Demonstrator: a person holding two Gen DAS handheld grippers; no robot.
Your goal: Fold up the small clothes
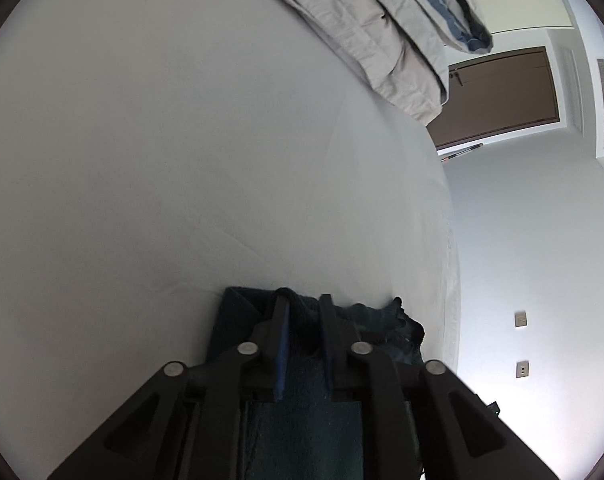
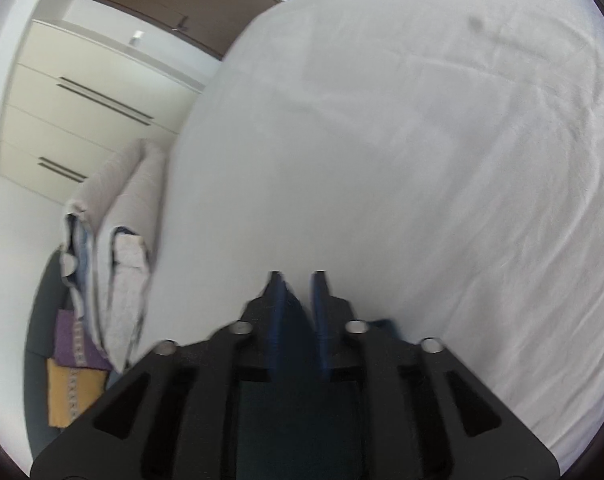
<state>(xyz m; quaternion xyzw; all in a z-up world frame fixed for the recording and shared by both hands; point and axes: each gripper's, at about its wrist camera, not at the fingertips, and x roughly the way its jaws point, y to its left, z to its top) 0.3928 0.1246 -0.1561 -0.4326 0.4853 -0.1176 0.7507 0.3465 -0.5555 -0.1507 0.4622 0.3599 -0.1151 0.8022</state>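
A dark teal garment (image 1: pixel 382 320) lies bunched on the white bed sheet (image 1: pixel 182 160), near the bed's right edge. My left gripper (image 1: pixel 303 303) hovers right over it, jaws a little apart. Cloth sits between and under the fingers, and the blue pad (image 1: pixel 282 344) shows bare. In the right wrist view the same dark garment (image 2: pixel 294 328) fills the lower gap between the fingers and peeks out at the right. My right gripper (image 2: pixel 298 280) is open, its blue pads apart, with white sheet (image 2: pixel 382 160) showing between the tips.
Folded beige and blue bedding (image 1: pixel 382 40) lies at the far end of the bed, and also shows as a stack (image 2: pixel 114 240) at the left. Purple (image 2: pixel 74 344) and orange (image 2: pixel 70 392) cloths lie below it. A brown door (image 1: pixel 502 88) and white wardrobes (image 2: pixel 82 100) stand beyond.
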